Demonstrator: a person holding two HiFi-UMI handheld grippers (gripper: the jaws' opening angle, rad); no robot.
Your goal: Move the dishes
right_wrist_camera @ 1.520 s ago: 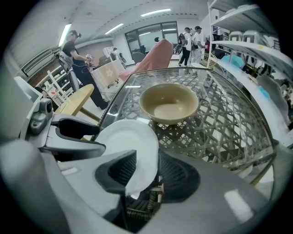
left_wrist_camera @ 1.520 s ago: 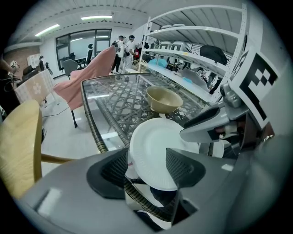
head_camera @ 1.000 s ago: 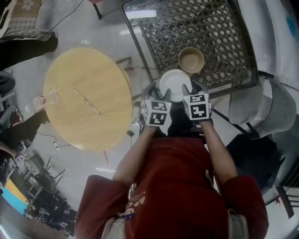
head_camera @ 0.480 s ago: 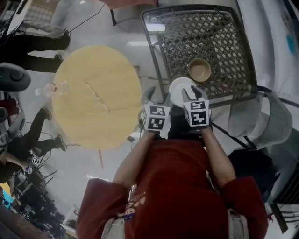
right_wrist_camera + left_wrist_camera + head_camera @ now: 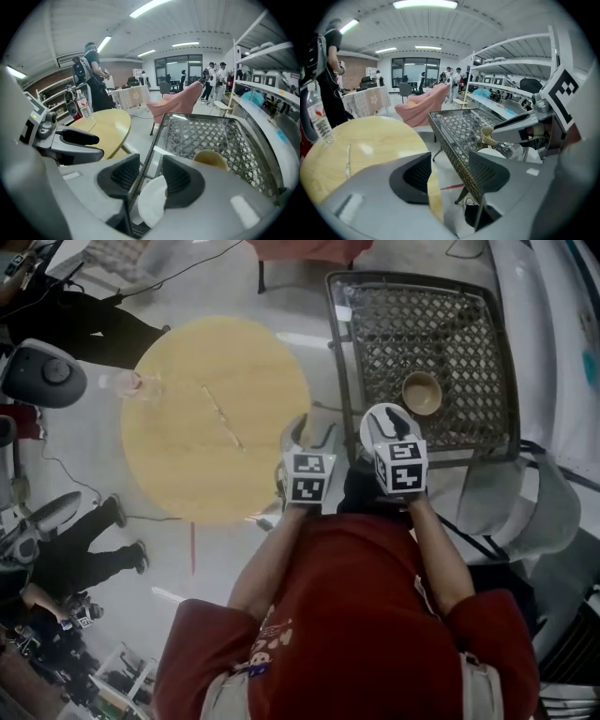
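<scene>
- While the person in the red shirt (image 5: 347, 615) holds both tools out in front, a clear water bottle (image 5: 319, 123) stands at the far left edge of the round wooden table (image 5: 187, 456).
- A thin pale stick (image 5: 223, 418) lies on that tabletop near its middle, well apart from the bottle.
- Next comes the left gripper (image 5: 446, 174), held over the gap between the two tables. Its jaws are spread and nothing is between them; through the gap only the wooden table's edge, the floor and the other table's rim show.
- Right of it, the white plate (image 5: 378, 425) lies at the near left corner of the lattice-topped table (image 5: 441, 324), close against the woven rim.
- The right gripper (image 5: 151, 180) hangs over that corner with its jaws parted. The table's rim runs through the gap between them, and the plate lies below the right-hand jaw, partly covered by it. Whether that jaw touches the plate cannot be told, and the plate is not pinched.
- In the left gripper view, one dark jaw of the right gripper reaches out just above the plate.
- Farther right and deeper on the lattice top sits a tan bowl (image 5: 422, 393), upright, near the plate but not touching it.
</scene>
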